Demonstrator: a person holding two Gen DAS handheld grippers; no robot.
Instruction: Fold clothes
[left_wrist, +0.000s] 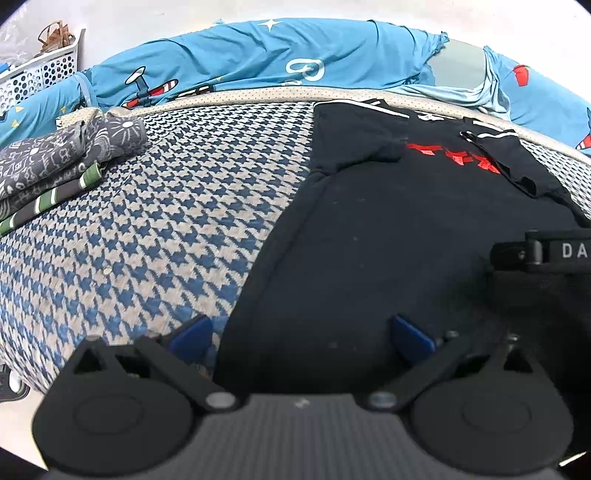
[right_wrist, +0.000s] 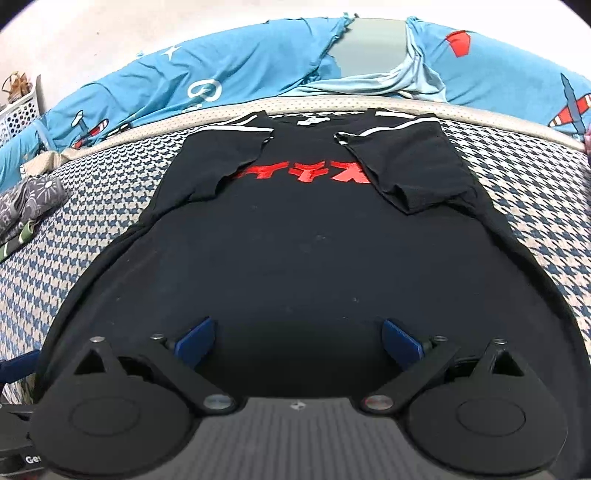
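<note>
A black T-shirt with red lettering lies flat on the houndstooth bedcover, both sleeves folded in over the chest. My right gripper is open over the shirt's near hem, blue pads apart, holding nothing. My left gripper is open at the shirt's left near edge, one pad over the bedcover, one over the shirt. The right gripper's body shows at the right edge of the left wrist view.
A stack of folded clothes, grey patterned on top of green striped, lies at the left of the bed and also shows in the right wrist view. A blue cartoon-print quilt is bunched along the far side. A white perforated basket stands far left.
</note>
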